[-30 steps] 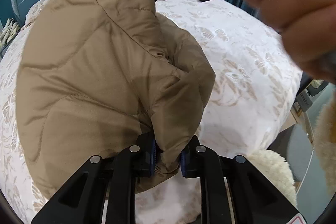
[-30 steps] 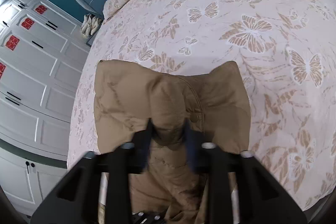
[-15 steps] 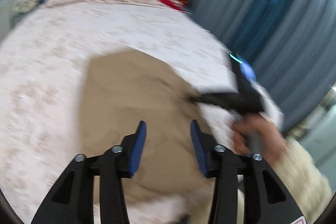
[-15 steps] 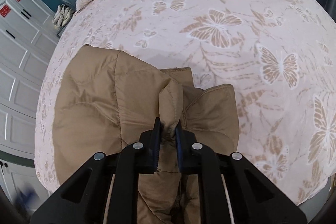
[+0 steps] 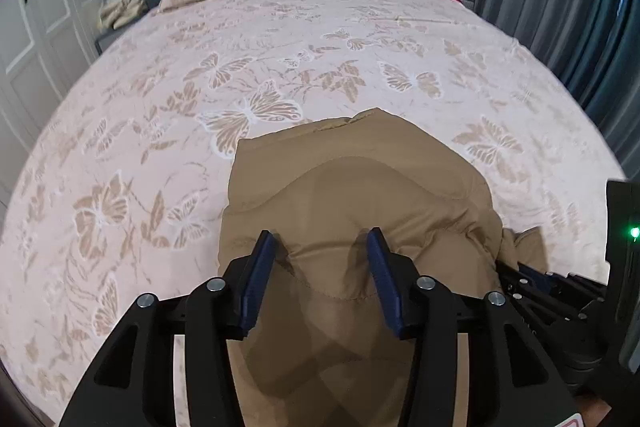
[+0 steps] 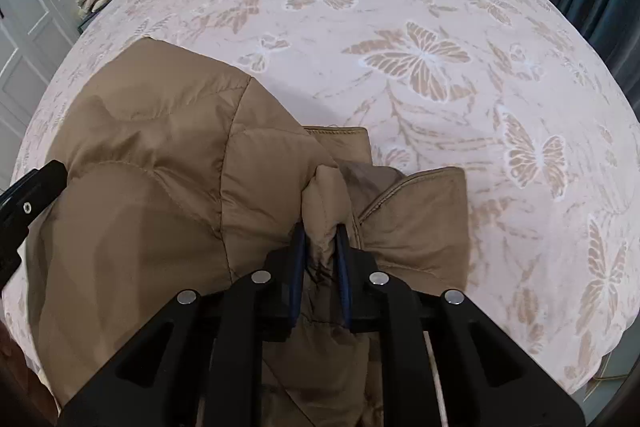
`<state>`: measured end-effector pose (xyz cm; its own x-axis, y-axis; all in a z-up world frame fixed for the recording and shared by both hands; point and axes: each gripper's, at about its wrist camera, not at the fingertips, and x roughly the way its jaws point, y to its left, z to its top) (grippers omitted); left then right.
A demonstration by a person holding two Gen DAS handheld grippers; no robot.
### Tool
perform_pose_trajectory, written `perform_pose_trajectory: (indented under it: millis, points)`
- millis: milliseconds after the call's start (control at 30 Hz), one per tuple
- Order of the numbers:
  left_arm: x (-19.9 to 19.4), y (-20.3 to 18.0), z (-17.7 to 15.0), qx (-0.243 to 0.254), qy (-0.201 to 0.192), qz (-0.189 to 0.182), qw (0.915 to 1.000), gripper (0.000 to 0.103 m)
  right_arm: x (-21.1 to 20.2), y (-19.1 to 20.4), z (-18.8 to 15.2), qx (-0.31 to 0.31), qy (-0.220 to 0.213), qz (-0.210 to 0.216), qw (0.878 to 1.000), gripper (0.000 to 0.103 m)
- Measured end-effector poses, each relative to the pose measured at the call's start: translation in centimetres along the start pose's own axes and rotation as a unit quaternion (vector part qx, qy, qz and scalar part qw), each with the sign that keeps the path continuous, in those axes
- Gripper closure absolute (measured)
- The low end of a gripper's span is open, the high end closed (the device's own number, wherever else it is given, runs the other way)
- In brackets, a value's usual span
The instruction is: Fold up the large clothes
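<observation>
Right gripper pinches jacket fold; left gripper spread above it

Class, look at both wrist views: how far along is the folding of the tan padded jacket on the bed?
Done: the jacket lies gathered into a compact bundle on the bedspread. In hand: the right gripper pinches a ridge of its fabric, while the left gripper is open above it. Left: tuck the flaps sticking out at the right and let go.
</observation>
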<state>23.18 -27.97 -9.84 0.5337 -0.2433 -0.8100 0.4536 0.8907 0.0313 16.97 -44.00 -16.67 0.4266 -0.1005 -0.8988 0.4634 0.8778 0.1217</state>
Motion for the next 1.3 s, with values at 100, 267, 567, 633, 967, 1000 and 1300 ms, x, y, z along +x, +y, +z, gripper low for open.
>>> perform_pose_trajectory:
  millis: [100, 267, 567, 633, 967, 1000, 1300]
  points:
    - [1.3, -0.2, 0.0, 0.0, 0.003, 0.008, 1.0, 0.052, 1.0, -0.1, 0.0, 0.008, 0.005, 0.004, 1.0, 0.087]
    - [2.8, -0.1, -0.4, -0.003, 0.008, 0.012, 0.9999, 0.05, 2.1, 0.1, -0.2, 0.011, 0.004, 0.004, 1.0, 0.087]
    - [4.4, -0.4, -1.4, 0.0, -0.005, 0.027, 0.9996, 0.045, 3.1, 0.0, -0.6, 0.023, -0.014, 0.009, 1.0, 0.087]
    - [4.7, -0.4, -1.5, -0.001, -0.007, 0.028, 0.9996, 0.045, 3.3, 0.0, -0.6, 0.023, -0.017, 0.01, 1.0, 0.087]
    - [5.4, -0.9, -2.3, 0.004, -0.033, 0.049, 0.9982, 0.044, 3.8, -0.3, -0.8, 0.027, -0.032, 0.018, 0.999, 0.087]
    - [5.4, -0.9, -2.4, 0.004, -0.035, 0.05, 0.9981, 0.044, 3.9, -0.3, -0.8, 0.027, -0.033, 0.018, 0.999, 0.087]
    - [6.0, -1.2, -2.9, 0.003, -0.053, 0.06, 0.9968, 0.044, 4.1, -0.5, -1.1, 0.033, -0.045, 0.026, 0.998, 0.087]
